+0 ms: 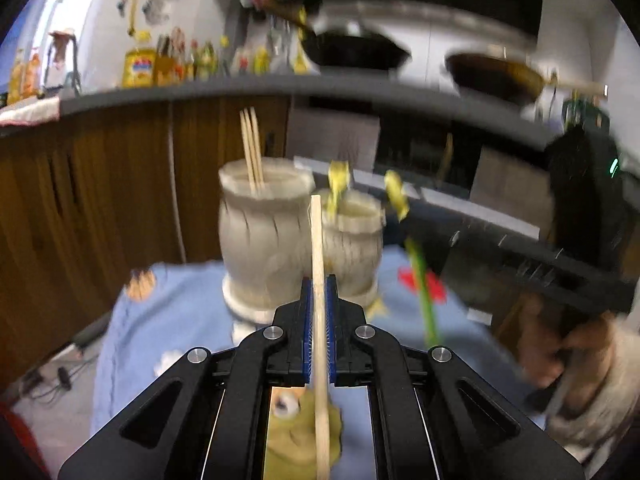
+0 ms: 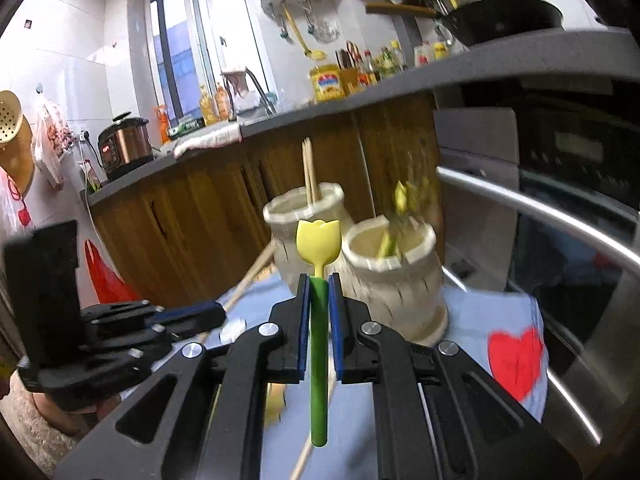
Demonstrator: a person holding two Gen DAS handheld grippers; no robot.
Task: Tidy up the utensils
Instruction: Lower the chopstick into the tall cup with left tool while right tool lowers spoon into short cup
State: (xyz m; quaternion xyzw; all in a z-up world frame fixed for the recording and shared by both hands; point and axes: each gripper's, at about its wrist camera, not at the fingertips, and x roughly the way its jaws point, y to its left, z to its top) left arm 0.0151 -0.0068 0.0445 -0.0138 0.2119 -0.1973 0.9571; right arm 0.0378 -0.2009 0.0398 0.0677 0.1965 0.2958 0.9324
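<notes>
A blue cloth (image 1: 192, 312) covers the table below the kitchen counter. In the left wrist view, the left gripper (image 1: 319, 284) is clenched on a wooden chopstick (image 1: 317, 248), aimed at twelve o'clock toward the taller jar (image 1: 260, 236) that already holds chopsticks.

In the right wrist view, the right gripper (image 2: 319, 280) clamps a tulip-topped green utensil (image 2: 319, 320); its likely home, the shorter jar (image 2: 396, 276) with matching pieces, sits at one o'clock.
</notes>
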